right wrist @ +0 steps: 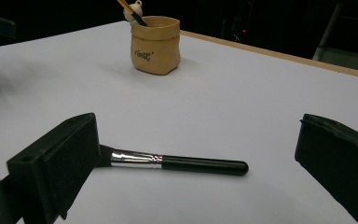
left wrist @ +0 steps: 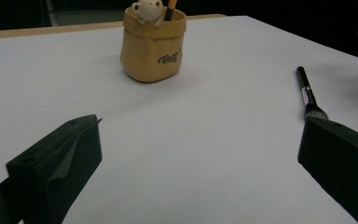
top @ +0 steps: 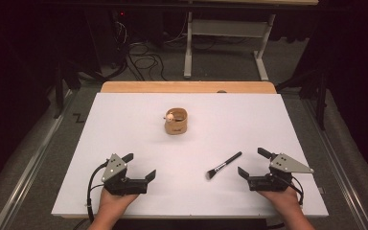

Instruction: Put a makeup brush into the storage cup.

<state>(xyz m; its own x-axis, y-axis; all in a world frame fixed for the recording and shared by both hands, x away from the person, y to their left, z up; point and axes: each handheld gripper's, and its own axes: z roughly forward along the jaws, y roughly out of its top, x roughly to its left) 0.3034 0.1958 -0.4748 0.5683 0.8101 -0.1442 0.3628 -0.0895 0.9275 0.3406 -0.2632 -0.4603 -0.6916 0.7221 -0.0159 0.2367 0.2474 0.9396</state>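
Right gripper view: brush (right wrist: 177, 163) lying flat on worktop (right wrist: 242, 107) just ahead of my right gripper (right wrist: 196, 158), fingers spread empty like the left gripper's (top: 136, 167); approach step, next I close on the handle.

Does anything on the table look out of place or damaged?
Only the brush: it lies flat and loose on the table near the right gripper, while the holder stands upright farther back with another stick in it. Nothing looks spilled or broken. Both grippers are open.
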